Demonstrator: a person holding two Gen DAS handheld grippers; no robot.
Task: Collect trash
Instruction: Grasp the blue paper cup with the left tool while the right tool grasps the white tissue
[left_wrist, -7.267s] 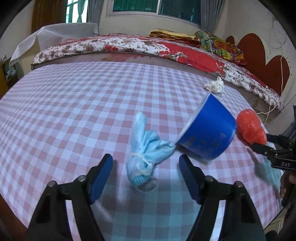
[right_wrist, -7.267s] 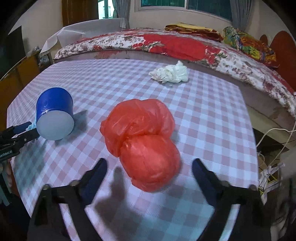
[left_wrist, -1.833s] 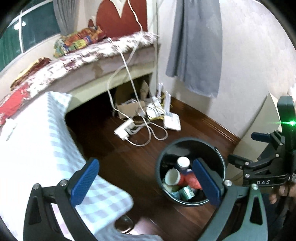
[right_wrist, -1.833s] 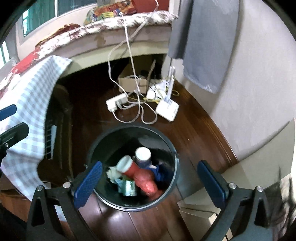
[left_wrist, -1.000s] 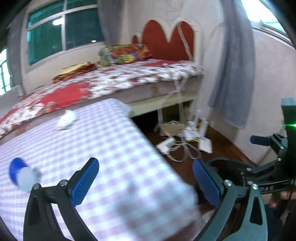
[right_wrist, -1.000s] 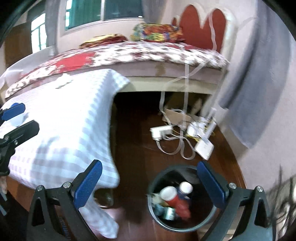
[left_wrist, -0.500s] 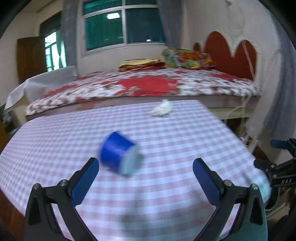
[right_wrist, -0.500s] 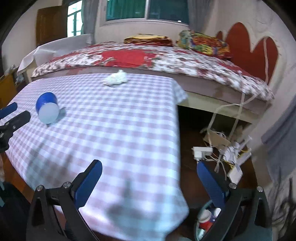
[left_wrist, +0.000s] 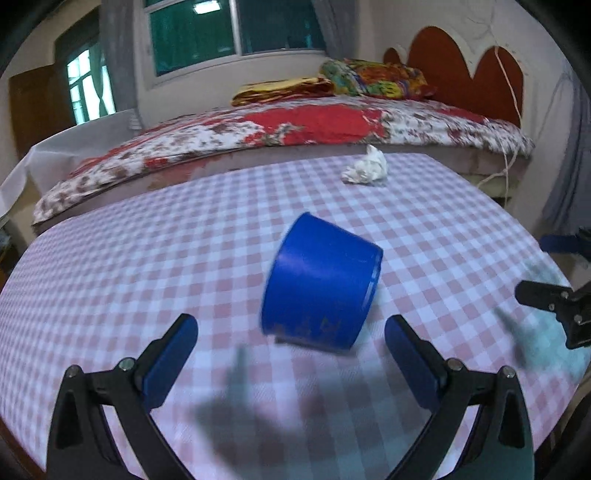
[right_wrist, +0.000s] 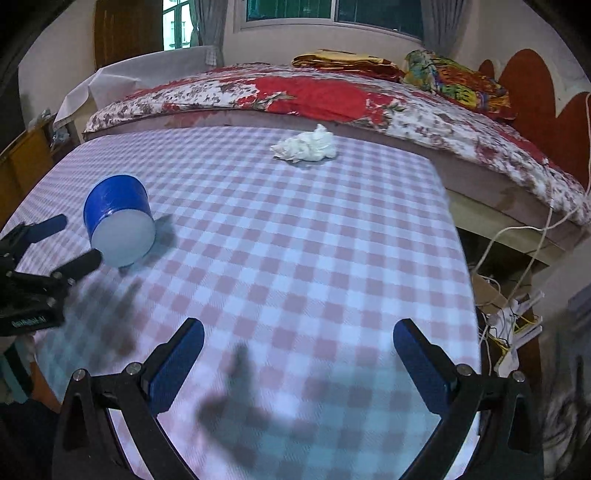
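A blue paper cup (left_wrist: 320, 284) lies on its side on the pink checked tablecloth (left_wrist: 147, 258), just ahead of my open left gripper (left_wrist: 290, 347) and between the lines of its fingers. In the right wrist view the cup (right_wrist: 119, 220) shows its white bottom at the left, with the left gripper (right_wrist: 55, 240) right beside it. A crumpled white tissue (left_wrist: 365, 170) rests near the table's far edge; the right wrist view has the tissue (right_wrist: 306, 148) straight ahead, far off. My right gripper (right_wrist: 298, 350) hangs open and empty over the cloth.
Behind the table stands a bed (right_wrist: 332, 96) with a red flowered cover and folded cloths. To the right of the table's edge (right_wrist: 458, 236), cables and a power strip (right_wrist: 513, 314) lie on the floor. The right gripper's tips (left_wrist: 554, 295) show at the left view's right edge.
Both grippers swung from the floor bin back to the table. The left gripper has closed in on the blue cup, which now looms larger and centred; the right one faces the tissue.
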